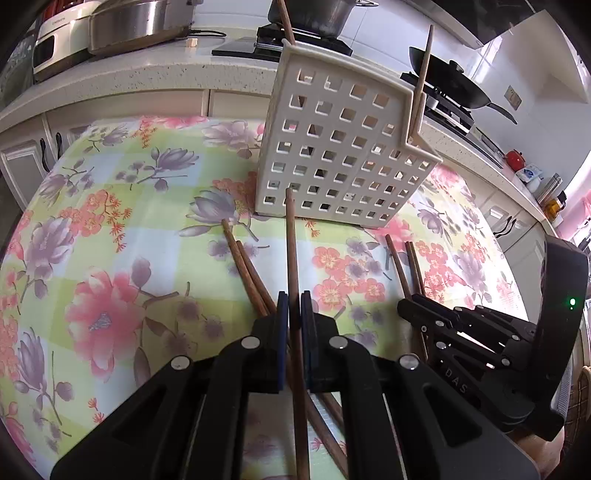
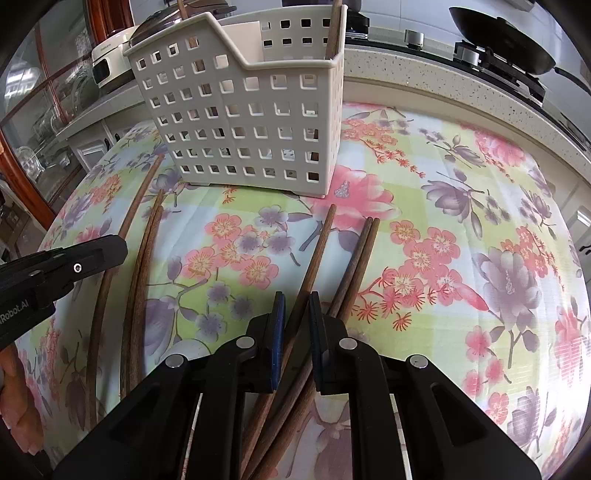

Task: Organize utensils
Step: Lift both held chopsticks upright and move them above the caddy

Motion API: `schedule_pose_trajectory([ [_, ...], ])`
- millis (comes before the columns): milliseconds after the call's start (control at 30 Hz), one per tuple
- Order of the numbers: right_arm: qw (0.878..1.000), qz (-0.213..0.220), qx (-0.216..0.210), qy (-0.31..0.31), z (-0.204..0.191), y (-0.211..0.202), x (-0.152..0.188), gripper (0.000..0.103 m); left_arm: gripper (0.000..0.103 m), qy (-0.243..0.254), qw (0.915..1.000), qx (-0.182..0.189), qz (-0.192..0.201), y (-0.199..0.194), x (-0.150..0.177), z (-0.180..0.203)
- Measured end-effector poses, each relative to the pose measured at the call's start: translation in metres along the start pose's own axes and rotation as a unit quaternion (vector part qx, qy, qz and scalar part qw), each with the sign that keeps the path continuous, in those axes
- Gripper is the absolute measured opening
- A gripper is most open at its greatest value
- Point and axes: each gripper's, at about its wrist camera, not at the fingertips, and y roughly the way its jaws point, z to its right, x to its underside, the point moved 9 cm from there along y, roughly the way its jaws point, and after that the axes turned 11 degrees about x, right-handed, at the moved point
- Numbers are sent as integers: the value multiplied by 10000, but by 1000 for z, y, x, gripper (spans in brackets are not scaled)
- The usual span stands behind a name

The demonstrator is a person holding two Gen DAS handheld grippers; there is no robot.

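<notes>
I see the white basket (image 2: 251, 110) standing at the far side of the flowered table (image 2: 461, 206), with two chopsticks (image 2: 333, 33) upright inside. My left gripper (image 1: 294, 306) is clamped on one chopstick (image 1: 291, 240). My right gripper (image 2: 296, 306) has closed on another (image 2: 317, 240). Only the right view shows the basket's open top; the left shows its flat side.
</notes>
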Motion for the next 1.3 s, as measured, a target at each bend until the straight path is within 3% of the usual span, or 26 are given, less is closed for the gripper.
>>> schedule_pose_trajectory([
  [367, 9982, 538, -109, 224, 20, -53, -6, 7, 7, 114, 9994, -88, 316, -37, -3, 3],
  [800, 9907, 1289, 33, 434, 53, -127, -21, 7, 6, 272, 9944, -324, 965, -97, -21, 13],
  [1300, 9863, 1591, 100, 431, 57, -158, -20, 7, 6, 462, 9899, -357, 1292, -129, -25, 30],
])
